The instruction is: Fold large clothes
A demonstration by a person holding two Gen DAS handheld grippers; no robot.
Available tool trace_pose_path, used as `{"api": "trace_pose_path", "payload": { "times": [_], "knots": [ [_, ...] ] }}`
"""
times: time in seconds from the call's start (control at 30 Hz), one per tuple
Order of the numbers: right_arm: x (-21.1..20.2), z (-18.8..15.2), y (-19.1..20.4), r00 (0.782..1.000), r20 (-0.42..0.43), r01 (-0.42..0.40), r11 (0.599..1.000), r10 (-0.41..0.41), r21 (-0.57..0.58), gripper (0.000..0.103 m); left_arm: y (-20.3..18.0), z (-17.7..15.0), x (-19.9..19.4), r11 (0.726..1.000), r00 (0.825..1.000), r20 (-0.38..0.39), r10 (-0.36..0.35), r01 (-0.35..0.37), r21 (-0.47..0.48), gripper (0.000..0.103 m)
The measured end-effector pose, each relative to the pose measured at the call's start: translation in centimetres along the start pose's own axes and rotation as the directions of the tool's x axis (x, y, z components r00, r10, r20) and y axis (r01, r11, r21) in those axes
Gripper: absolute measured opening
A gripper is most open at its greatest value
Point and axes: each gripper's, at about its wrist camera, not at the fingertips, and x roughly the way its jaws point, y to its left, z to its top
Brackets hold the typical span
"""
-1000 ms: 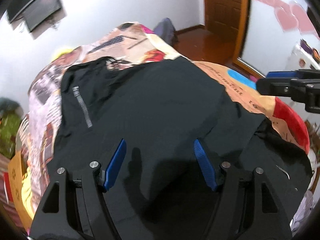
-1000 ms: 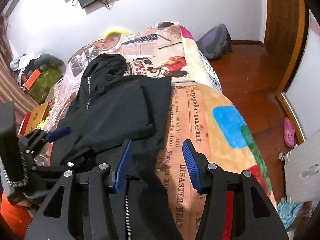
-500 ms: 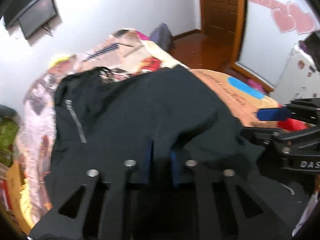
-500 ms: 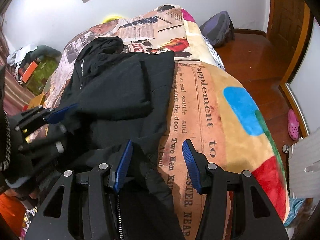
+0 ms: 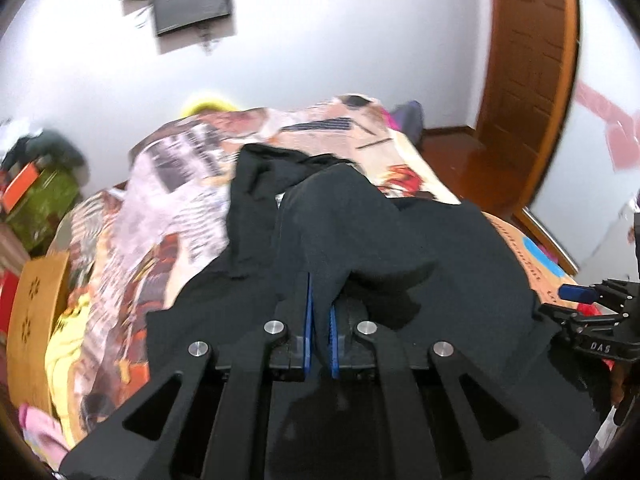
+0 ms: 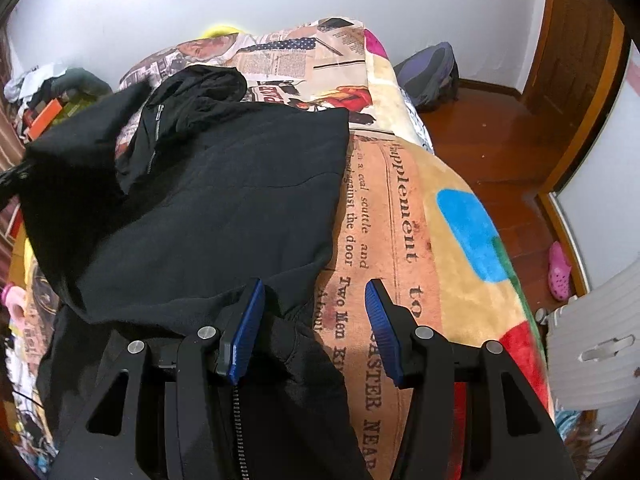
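A large black zip-up jacket (image 6: 224, 200) lies spread on a bed with a newspaper-print blanket (image 6: 420, 240). My left gripper (image 5: 319, 320) is shut on a fold of the black jacket (image 5: 352, 232) and holds it lifted above the bed. In the right wrist view that lifted fabric (image 6: 68, 168) hangs at the far left. My right gripper (image 6: 314, 312) is open, low over the jacket's right edge near its zipper (image 6: 239, 432); nothing is between its blue pads. The right gripper also shows at the right edge of the left wrist view (image 5: 580, 300).
The bed's right edge drops to a wooden floor (image 6: 500, 140) with a grey backpack (image 6: 432, 72) and a pink shoe (image 6: 560, 270). A wooden door (image 5: 532, 80) stands at the right. Clutter and boxes (image 5: 36, 200) lie left of the bed. A screen (image 5: 192, 0) hangs on the wall.
My left gripper closed on the jacket and lifted the fabric up and toward the left. My right gripper stayed open and moved a little forward over the jacket's right edge.
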Motion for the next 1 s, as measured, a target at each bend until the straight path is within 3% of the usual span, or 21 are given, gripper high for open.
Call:
{"api": "trace_pose_path", "payload": {
  "times": [0.13, 0.27, 0.4, 0.57, 0.63, 0.8, 0.83, 0.9, 1.0],
  "knots": [
    [0.2, 0.0, 0.3, 1.000, -0.004, 0.010, 1.000, -0.010, -0.001, 0.048, 3.5, -2.7, -0.2, 0.996, 0.999, -0.036, 0.018, -0.021, -0.083, 0.006],
    [0.3, -0.2, 0.6, 1.000, -0.012, -0.006, 1.000, 0.006, 0.008, 0.048, 5.8, -6.6, 0.7, 0.989, 0.992, -0.123, -0.015, -0.003, -0.148, 0.012],
    [0.1, -0.3, 1.2, 1.000, -0.010, 0.011, 1.000, -0.011, -0.003, 0.048, 6.7, -10.4, 1.7, 0.982, 0.979, -0.205, -0.006, -0.033, -0.187, 0.031],
    [0.0, -0.4, 1.5, 1.000, -0.013, 0.015, 1.000, -0.015, -0.003, 0.048, 8.4, -13.7, 2.0, 0.959, 0.972, -0.232, -0.031, -0.037, -0.282, 0.056],
    [0.0, -0.5, 1.7, 1.000, -0.011, 0.016, 1.000, -0.016, -0.003, 0.048, 9.5, -14.1, 1.8, 0.938, 0.974, -0.217, -0.060, -0.020, -0.346, 0.062],
    [0.0, -0.6, 1.8, 1.000, -0.014, 0.019, 1.000, -0.019, 0.002, 0.048, 11.7, -14.4, 1.4, 0.847, 0.971, -0.164, -0.172, 0.062, -0.527, 0.063],
    [0.0, -0.6, 1.9, 1.000, -0.016, 0.021, 1.000, -0.020, 0.001, 0.048, 11.7, -14.1, 1.3, 0.847, 0.972, -0.162, -0.169, 0.059, -0.528, 0.063],
    [-0.1, -0.6, 2.0, 0.999, -0.018, 0.026, 1.000, -0.026, -0.005, 0.048, 11.1, -13.2, 1.1, 0.874, 0.977, -0.173, -0.127, 0.028, -0.485, 0.064],
    [-0.5, -0.3, 2.5, 1.000, -0.018, 0.013, 1.000, -0.014, -0.016, 0.048, 9.2, -11.6, 1.3, 0.942, 0.980, -0.201, -0.012, -0.056, -0.332, 0.064]
  ]
}}
